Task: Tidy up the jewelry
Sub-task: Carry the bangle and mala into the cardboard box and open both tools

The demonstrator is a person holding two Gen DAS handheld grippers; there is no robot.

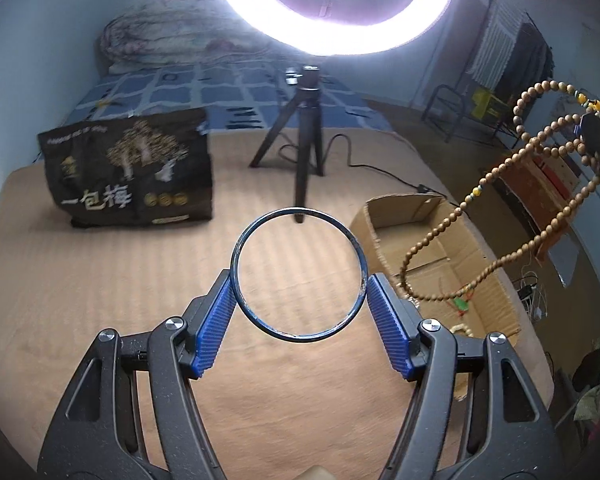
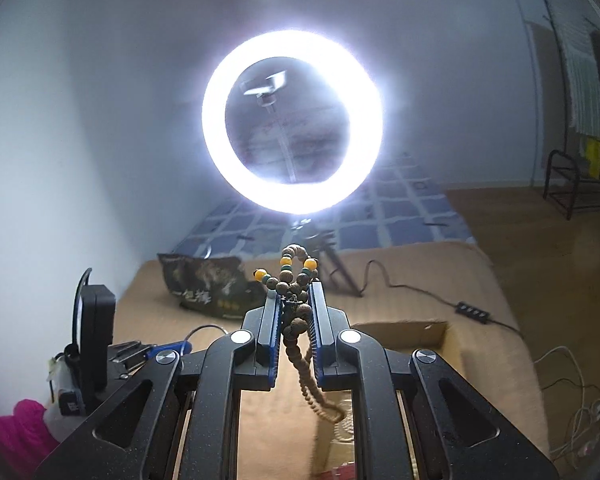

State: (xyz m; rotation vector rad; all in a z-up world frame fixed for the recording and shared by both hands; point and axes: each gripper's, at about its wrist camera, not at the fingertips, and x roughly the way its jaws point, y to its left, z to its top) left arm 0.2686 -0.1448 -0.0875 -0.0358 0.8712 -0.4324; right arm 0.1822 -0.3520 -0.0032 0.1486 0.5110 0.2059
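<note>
Left gripper (image 1: 300, 300) fingers pinched a bangle (image 1: 298, 274) by its edges; right gripper (image 2: 296, 312) clamped a bead necklace (image 2: 296, 280). Bangle risked popping free; dangling loops risked snagging the cardboard box (image 1: 424, 236).

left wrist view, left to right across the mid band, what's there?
Black snack bag → ring light tripod → blue bangle, held between the left gripper jaws → cardboard box → wooden bead necklace hanging at far right.

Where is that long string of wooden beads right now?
The wooden bead necklace is pinched in the right gripper, dangling in loops above the cardboard box on the right of the left-wrist view.
</note>
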